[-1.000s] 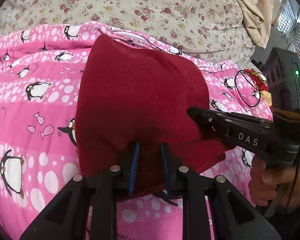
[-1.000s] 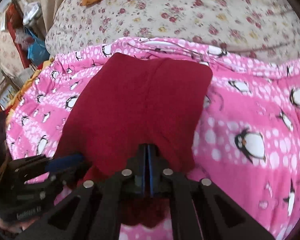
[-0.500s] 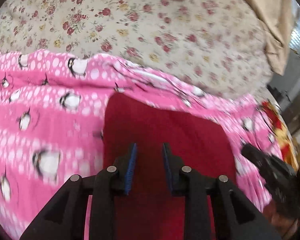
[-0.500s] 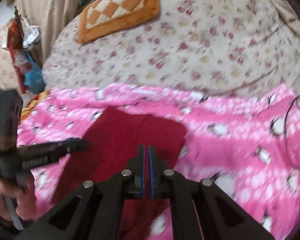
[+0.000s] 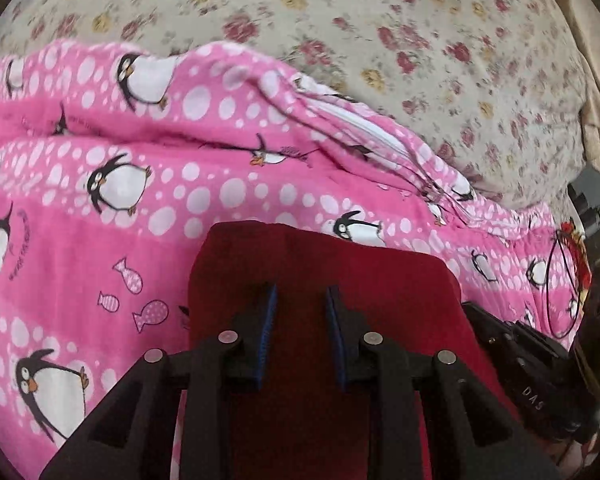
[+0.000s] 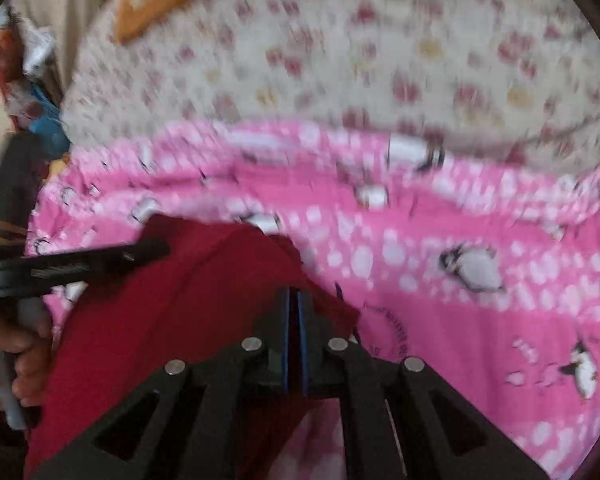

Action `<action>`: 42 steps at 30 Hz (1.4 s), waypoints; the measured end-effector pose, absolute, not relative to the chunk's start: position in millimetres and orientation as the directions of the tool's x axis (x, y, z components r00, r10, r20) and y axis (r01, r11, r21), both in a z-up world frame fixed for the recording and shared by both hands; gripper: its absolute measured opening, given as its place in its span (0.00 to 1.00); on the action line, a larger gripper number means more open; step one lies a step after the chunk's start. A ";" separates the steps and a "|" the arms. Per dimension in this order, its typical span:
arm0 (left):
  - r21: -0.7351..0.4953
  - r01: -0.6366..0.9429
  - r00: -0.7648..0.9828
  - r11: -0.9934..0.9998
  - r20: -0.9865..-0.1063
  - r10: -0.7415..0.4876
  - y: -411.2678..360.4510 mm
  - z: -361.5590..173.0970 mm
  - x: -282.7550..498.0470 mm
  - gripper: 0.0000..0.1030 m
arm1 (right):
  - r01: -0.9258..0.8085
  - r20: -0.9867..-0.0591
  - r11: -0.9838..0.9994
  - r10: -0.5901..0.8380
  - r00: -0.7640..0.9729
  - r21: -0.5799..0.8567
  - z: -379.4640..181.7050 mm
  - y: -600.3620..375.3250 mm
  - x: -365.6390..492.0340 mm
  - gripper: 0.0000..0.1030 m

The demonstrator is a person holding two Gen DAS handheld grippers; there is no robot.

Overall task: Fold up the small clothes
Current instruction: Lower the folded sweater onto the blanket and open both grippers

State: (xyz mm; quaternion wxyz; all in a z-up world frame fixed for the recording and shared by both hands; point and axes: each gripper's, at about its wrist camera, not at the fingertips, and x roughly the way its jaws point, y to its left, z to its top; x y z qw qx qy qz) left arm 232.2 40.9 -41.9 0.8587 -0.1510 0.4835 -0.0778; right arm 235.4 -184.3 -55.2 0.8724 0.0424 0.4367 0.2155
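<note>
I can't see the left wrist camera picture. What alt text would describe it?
A dark red garment lies on a pink penguin-print blanket, with the left gripper open just above it, its blue-padded fingers apart. A floral bedsheet lies beyond, and the right gripper shows at the right edge.

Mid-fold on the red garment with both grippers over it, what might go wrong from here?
1. The left gripper is open above the red garment, so only the right gripper, shut on its edge, controls it; the fold may skew.
2. The pink penguin blanket underneath is loose and wrinkled, so a low grasp might pinch it too.
3. The right view is motion-blurred; fast pulling may slip the cloth free.
</note>
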 end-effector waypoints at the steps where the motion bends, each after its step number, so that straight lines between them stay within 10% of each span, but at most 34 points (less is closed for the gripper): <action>1: -0.330 -0.011 0.524 0.944 -0.806 -0.276 40.1 -41.5 231.2 0.08 | -0.331 -0.743 0.903 0.417 0.523 0.273 -55.2 -185.0 235.9 0.03; 11: -0.333 -0.001 0.614 0.943 -0.745 -0.263 40.6 -15.9 206.9 0.08 | -0.450 -0.589 0.865 0.487 0.645 0.222 10.6 -179.6 196.6 0.03; 15: -0.266 0.027 0.573 0.964 -0.786 -0.233 28.8 -27.3 213.1 0.08 | -0.447 -0.774 0.879 0.397 0.493 0.165 -40.6 -153.8 214.3 0.03; 24: -0.284 0.082 0.693 0.955 -0.672 -0.260 36.2 11.3 169.4 0.08 | -0.505 -0.610 0.840 0.509 0.607 0.198 30.4 -168.2 150.2 0.03; 33: -0.251 0.150 0.629 0.956 -0.722 -0.288 4.6 -6.6 110.3 0.12 | -0.530 -0.801 0.842 0.387 0.457 0.105 -16.4 -148.1 92.0 0.12; 42: -0.323 0.100 0.676 0.941 -0.672 -0.303 27.4 4.7 70.6 0.15 | -0.371 -0.661 0.887 0.454 0.598 0.274 15.5 -199.3 65.9 0.25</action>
